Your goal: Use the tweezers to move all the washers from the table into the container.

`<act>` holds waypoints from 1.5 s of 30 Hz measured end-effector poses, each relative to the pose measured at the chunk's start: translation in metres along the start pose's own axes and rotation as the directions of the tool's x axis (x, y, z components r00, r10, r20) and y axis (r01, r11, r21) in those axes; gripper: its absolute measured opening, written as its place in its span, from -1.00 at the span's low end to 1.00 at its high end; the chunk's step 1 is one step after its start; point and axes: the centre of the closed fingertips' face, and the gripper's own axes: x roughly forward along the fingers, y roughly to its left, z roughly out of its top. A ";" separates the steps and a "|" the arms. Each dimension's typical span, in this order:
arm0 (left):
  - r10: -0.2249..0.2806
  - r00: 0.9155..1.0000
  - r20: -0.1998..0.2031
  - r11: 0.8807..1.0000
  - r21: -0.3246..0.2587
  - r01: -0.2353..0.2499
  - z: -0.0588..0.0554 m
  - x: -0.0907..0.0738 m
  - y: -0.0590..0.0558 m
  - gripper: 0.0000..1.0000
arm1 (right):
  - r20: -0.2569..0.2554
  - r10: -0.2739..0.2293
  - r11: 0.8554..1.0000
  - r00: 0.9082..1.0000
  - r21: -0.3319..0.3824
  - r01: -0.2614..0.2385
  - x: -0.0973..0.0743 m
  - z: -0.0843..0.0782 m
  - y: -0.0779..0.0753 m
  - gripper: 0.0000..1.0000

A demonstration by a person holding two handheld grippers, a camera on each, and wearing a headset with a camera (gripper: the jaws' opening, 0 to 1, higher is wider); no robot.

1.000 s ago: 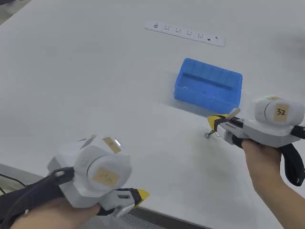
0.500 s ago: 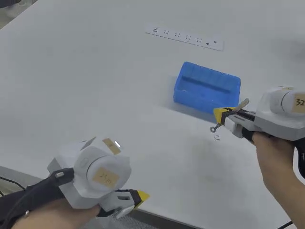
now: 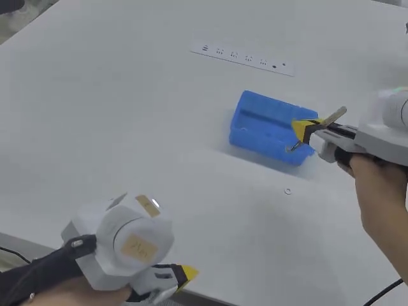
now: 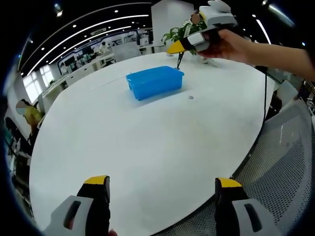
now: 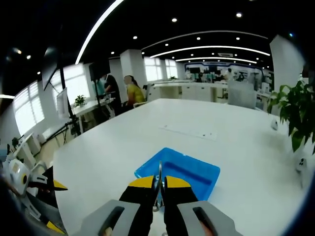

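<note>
We count two claws, one pair of tweezers, one container, one loose washer and one power strip.

The right claw (image 3: 302, 130) is held up at the right side of the head view, its two yellow-tipped jaws pressed together on the tweezers (image 3: 319, 126). The tweezers slant down and to the left from the jaws, and their point hangs at the near right corner of the blue container (image 3: 255, 141). Whether anything is pinched at that point we cannot tell; it is too small. In the right gripper view the tweezers run straight forward between the shut jaws, with the container directly beyond them.

The container is a single open rectangular tub standing on the white worktop (image 3: 127, 127). What lies inside it we cannot make out.

One washer (image 3: 288, 191) lies flat on the worktop, near the container's front wall and apart from it. In the left gripper view the same washer sits just to the right of the tub.

The left claw (image 4: 161, 182) is low at the near edge of the worktop, well apart from the container. Its two jaws stand wide apart, with nothing between them.

One white power strip (image 3: 245, 58) lies on the worktop beyond the container.
</note>
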 end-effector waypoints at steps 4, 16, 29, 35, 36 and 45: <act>0.003 1.000 0.001 1.000 0.000 -0.003 0.000 0.000 0.001 0.77 | 0.009 -0.002 1.000 1.000 -0.011 0.002 0.006 0.007 -0.001 -0.96; 0.017 1.000 0.002 1.000 -0.022 -0.017 0.000 -0.001 0.004 0.77 | 0.026 -0.018 0.999 1.000 -0.050 0.019 0.029 0.021 -0.014 -0.96; 0.020 1.000 -0.009 1.000 -0.016 -0.020 -0.002 0.000 0.005 0.75 | -0.104 -0.028 0.999 0.994 -0.021 0.026 0.066 -0.024 -0.036 -0.95; 0.016 1.000 -0.013 1.000 -0.013 -0.016 -0.003 0.000 0.004 0.75 | -0.151 -0.056 0.994 0.987 -0.100 0.041 0.075 -0.037 -0.041 -0.95; 0.017 1.000 -0.013 1.000 -0.011 -0.017 -0.003 0.000 0.004 0.75 | -0.154 -0.057 0.994 0.986 -0.098 0.042 0.076 -0.038 -0.043 -0.95; 0.014 1.000 -0.016 1.000 -0.010 -0.014 -0.003 0.000 0.004 0.75 | -0.175 -0.060 0.997 0.983 -0.053 0.052 0.076 -0.055 -0.044 -0.95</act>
